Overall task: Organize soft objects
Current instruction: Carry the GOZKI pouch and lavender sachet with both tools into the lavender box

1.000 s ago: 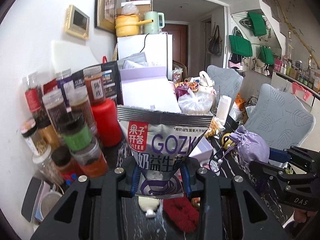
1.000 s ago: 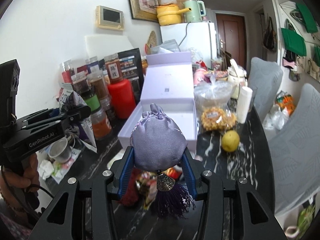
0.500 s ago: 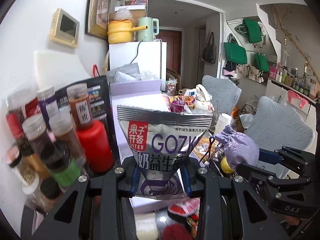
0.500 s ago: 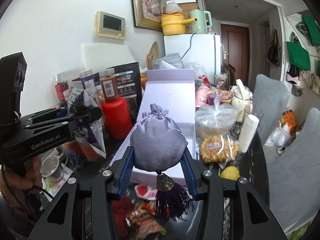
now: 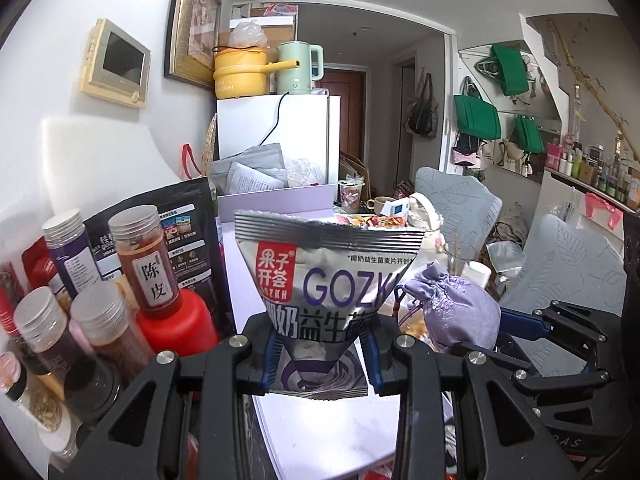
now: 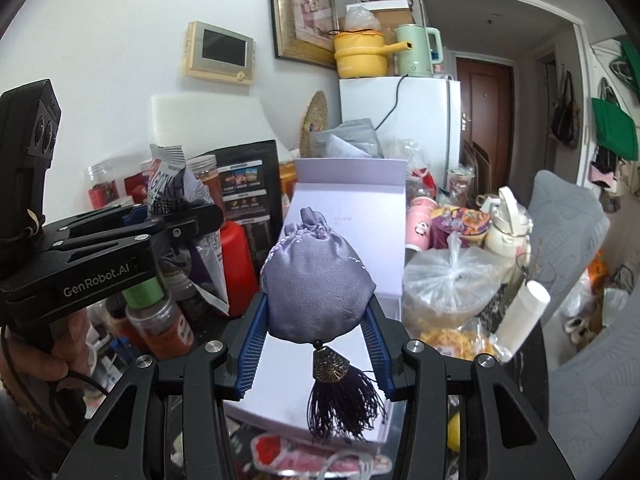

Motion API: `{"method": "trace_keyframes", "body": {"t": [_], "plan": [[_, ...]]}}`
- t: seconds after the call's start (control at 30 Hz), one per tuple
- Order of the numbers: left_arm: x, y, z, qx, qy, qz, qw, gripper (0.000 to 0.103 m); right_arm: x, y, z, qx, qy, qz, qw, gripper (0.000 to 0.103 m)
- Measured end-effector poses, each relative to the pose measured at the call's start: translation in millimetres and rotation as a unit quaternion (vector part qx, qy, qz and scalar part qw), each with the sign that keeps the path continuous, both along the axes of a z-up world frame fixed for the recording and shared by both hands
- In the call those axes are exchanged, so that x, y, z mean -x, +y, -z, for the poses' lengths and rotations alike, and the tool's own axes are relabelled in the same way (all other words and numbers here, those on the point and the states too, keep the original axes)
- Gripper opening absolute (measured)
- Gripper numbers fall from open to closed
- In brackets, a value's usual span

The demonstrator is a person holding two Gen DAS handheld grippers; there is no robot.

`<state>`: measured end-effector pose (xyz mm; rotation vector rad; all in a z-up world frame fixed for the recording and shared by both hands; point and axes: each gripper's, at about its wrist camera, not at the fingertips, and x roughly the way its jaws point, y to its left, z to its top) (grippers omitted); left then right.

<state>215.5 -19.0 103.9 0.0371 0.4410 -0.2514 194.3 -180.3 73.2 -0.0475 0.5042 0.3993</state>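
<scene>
My left gripper [image 5: 320, 354] is shut on a silver snack bag [image 5: 326, 276] printed with purple letters, held upright above the near end of an open lilac box [image 5: 276, 204]. My right gripper [image 6: 314, 336] is shut on a lilac satin drawstring pouch [image 6: 316, 280] with a dark purple tassel [image 6: 344, 408] hanging below it. The pouch hangs over the open lilac box [image 6: 348, 208], in front of its raised lid. In the left wrist view the pouch [image 5: 454, 312] shows at the right, held by the other gripper. In the right wrist view the snack bag [image 6: 176, 196] shows at the left.
Spice jars [image 5: 144, 256], a red bottle [image 5: 176, 324] and a black pouch stand left of the box. A tied plastic bag [image 6: 448, 280], a white roll [image 6: 520, 320], mugs and a kettle crowd its right. A white fridge [image 6: 412, 120] and grey chairs [image 5: 572, 264] stand behind.
Both grippers have moved forward and slightly up with their loads, bringing the lilac box closer beneath them. The items lying on the table in front of it have dropped out of view.
</scene>
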Motion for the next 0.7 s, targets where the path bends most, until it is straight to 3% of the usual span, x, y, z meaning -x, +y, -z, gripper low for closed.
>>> {"method": "trace_keyframes", "body": {"t": [0.43,0.7], "plan": [[-57.7,-0.6,25.1,0.019,0.016,-0.035,0.9991,0.034,-62.4,-1.4,17.4,0.003,0.009,0.009,1.0,0.046],[-84.5,-1.0,59.2,0.013,0.069,-0.043,0.9966,0.034,-87.7,-7.1,35.0,0.013,0.029,0.021,0.999,0.047]]}}
